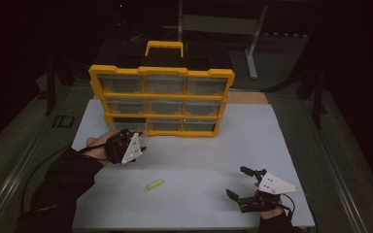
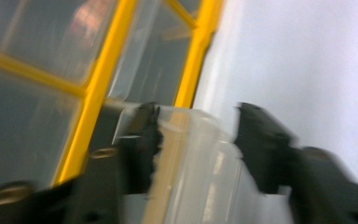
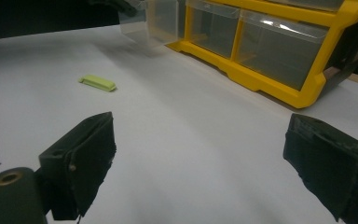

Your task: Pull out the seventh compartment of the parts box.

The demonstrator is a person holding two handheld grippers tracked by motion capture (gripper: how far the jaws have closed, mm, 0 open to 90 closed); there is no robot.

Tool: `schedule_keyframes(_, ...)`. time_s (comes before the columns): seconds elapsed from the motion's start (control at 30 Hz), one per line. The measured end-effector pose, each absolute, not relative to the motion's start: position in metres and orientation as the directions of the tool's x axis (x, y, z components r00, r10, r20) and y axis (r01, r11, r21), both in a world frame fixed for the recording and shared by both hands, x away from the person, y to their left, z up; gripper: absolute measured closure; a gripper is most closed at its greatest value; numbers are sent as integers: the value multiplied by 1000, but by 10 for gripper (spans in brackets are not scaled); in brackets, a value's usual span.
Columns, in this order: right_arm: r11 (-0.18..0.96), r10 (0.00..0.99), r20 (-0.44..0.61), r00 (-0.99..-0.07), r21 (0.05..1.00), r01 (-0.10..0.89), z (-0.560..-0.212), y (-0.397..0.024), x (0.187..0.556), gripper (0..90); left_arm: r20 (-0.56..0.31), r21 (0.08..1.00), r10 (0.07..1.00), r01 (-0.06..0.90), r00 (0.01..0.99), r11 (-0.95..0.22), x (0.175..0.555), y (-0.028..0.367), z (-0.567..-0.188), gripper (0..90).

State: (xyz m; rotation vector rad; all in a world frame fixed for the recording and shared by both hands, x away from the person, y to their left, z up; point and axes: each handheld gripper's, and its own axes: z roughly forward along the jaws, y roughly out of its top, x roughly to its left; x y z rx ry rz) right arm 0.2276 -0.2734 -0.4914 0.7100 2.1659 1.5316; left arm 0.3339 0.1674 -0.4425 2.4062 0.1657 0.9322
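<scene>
1. The left gripper (image 1: 138,141) is at the clear drawer (image 2: 191,158), pulled out of the yellow organizer's (image 1: 161,99) bottom-left slot; its jaws straddle the drawer's front wall, apart, the right one off it.
2. The right gripper (image 1: 240,183) hovers over the white table (image 1: 213,145), jaws wide apart and empty.
3. A green block (image 1: 154,184) lies between the two hands.

Legible text, labels, brands, numbers, signs: none. The yellow plastic organiser case with clear drawers (image 1: 161,101) shows plain frame bars and unmarked drawer fronts. The small flat lime-green plastic piece (image 1: 154,184) on the white table (image 1: 213,155) carries no readable marking. The grey three-cornered plates show only small dark dots, too small to read as characters.
</scene>
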Motion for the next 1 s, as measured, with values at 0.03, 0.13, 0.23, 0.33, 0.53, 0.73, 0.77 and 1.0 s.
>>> schedule_keyframes(0.03, 271, 608, -25, -794, 946, 178, -491, -274, 228, 90, 557, 578, 346, -53, 755, -815, 335, 170, -440, 392)
schedule_keyframes(0.13, 269, 608, -21, -794, 946, 181, -491, -274, 228, 91, 453, 676, 471, 53, 757, -735, 341, 177, -430, 232)
schedule_keyframes(0.23, 271, 608, -23, -794, 945, 181, -492, -274, 228, 90, 309, 760, 552, 148, 774, -633, 346, 186, -424, 111)
schedule_keyframes(0.33, 269, 609, -21, -793, 946, 182, -492, -274, 228, 90, 213, 809, 600, 205, 771, -551, 349, 193, -420, 25)
schedule_keyframes(0.53, 271, 608, -21, -793, 945, 183, -492, -274, 228, 90, 135, 859, 647, 237, 750, -453, 348, 201, -411, 2)
schedule_keyframes(0.73, 268, 611, -18, -792, 946, 184, -492, -274, 228, 90, 107, 886, 681, 242, 724, -396, 343, 208, -404, 2)
schedule_keyframes(0.77, 267, 610, -17, -792, 946, 185, -492, -274, 228, 90, 102, 889, 684, 242, 722, -389, 342, 210, -403, 3)
schedule_keyframes(1.0, 266, 610, -10, -792, 944, 193, -492, -274, 229, 90, 83, 912, 727, 242, 681, -331, 331, 224, -398, 3)
